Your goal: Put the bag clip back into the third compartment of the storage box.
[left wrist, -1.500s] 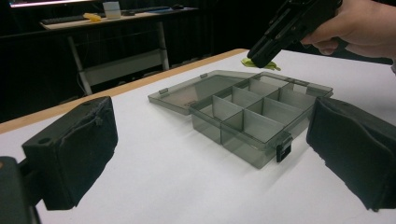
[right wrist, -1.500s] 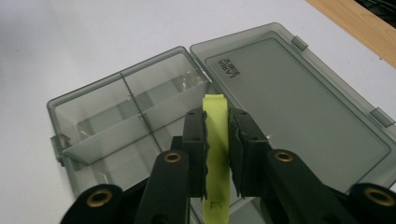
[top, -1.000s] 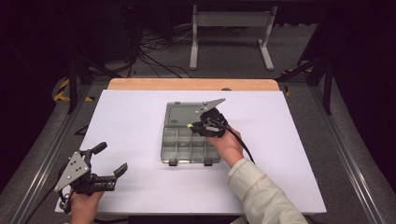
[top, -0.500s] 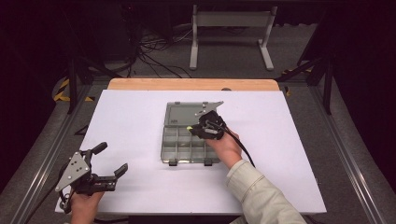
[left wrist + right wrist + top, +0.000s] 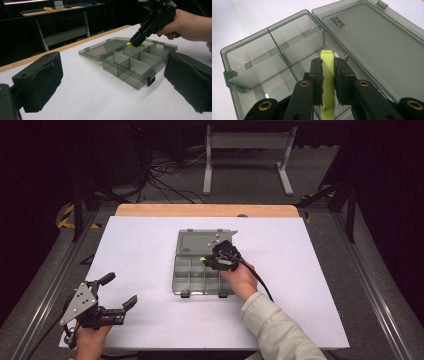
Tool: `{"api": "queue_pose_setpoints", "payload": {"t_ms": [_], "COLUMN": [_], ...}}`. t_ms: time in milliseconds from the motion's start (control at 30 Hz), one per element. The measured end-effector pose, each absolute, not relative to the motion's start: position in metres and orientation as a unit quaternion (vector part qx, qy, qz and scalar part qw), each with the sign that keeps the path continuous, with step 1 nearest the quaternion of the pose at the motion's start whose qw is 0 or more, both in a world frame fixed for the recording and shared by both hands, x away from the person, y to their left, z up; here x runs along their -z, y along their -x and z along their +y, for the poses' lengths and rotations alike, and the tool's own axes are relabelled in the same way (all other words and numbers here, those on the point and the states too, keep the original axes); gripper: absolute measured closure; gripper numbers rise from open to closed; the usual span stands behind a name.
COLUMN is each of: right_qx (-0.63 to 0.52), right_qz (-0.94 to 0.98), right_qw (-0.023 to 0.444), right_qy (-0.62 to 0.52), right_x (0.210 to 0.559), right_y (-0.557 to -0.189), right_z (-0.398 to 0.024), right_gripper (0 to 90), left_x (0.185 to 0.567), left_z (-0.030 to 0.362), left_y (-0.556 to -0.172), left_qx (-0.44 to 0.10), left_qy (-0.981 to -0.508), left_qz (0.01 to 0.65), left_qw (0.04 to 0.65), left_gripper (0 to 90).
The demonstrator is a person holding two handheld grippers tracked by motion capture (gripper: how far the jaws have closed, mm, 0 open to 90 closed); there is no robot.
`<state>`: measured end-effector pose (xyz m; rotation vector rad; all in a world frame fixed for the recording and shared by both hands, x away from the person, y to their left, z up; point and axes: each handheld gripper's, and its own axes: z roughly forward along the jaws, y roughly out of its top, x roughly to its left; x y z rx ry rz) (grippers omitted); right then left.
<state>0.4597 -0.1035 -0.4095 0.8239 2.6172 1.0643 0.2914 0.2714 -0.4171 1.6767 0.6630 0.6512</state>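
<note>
A smoky grey clear organiser box [image 5: 192, 279] lies open mid-table, its lid [image 5: 200, 241] flat on the far side. My right gripper [image 5: 207, 262] points down into a far compartment beside the hinge, shut on a lime-green flat plastic piece [image 5: 327, 72]. In the right gripper view the two pads [image 5: 316, 75] press on that piece's sides above the box [image 5: 249, 67] and lid [image 5: 374, 42]. The left gripper view has the right gripper [image 5: 137, 42] with the green piece [image 5: 136, 45] at its tip. My left gripper [image 5: 120, 290] rests open at the near left of the table.
The white table top [image 5: 310, 270] ends in a wooden strip [image 5: 205, 210] at the far edge. Beyond it stand a metal frame [image 5: 247, 150] and cables on the floor. The box's dividers form several compartments [image 5: 140, 62] with two black latches at the near wall.
My right gripper has shifted slightly toward the near side over the box, keeping hold of the green piece. The left gripper has stayed where it was.
</note>
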Motion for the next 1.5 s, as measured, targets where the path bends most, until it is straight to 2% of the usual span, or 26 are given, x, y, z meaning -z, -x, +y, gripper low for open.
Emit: {"api": "queue_pose_setpoints", "payload": {"t_ms": [733, 1033, 1133, 1233, 1267, 1300, 1433, 1500], "right_qx": [-0.344, -0.344, -0.349, -0.356, -0.360, -0.360, -0.382, -0.388], "right_qz": [0.879, 0.879, 0.878, 0.874, 0.873, 0.873, 0.867, 0.865], "right_qw": [0.090, 0.096, 0.100, 0.109, 0.115, 0.115, 0.119, 0.121], "right_qy": [-0.318, -0.316, -0.313, -0.311, -0.309, -0.309, -0.298, -0.293], "right_x": [0.414, 0.413, 0.410, 0.406, 0.403, 0.403, 0.392, 0.387], "right_y": [-0.464, -0.463, -0.461, -0.458, -0.456, -0.456, -0.451, -0.448], "right_z": [-0.112, -0.111, -0.111, -0.110, -0.110, -0.110, -0.111, -0.112], "right_gripper": [77.7, 72.2, 64.6, 50.4, 43.1, 43.1, 25.6, 23.5], "left_x": [0.417, 0.417, 0.417, 0.417, 0.417, 0.417, 0.417, 0.417], "left_z": [0.271, 0.271, 0.271, 0.271, 0.271, 0.271, 0.271, 0.271], "left_y": [-0.292, -0.292, -0.292, -0.292, -0.292, -0.292, -0.292, -0.292], "left_qx": [-0.276, -0.276, -0.275, -0.275, -0.275, -0.275, -0.274, -0.274], "left_qy": [-0.719, -0.719, -0.719, -0.719, -0.719, -0.719, -0.719, -0.719], "left_qz": [0.283, 0.283, 0.283, 0.282, 0.282, 0.282, 0.281, 0.281], "left_qw": [0.572, 0.572, 0.572, 0.573, 0.573, 0.573, 0.573, 0.573], "left_gripper": [2.8, 2.8, 2.9, 2.9, 2.9, 2.9, 2.9, 2.9]}}
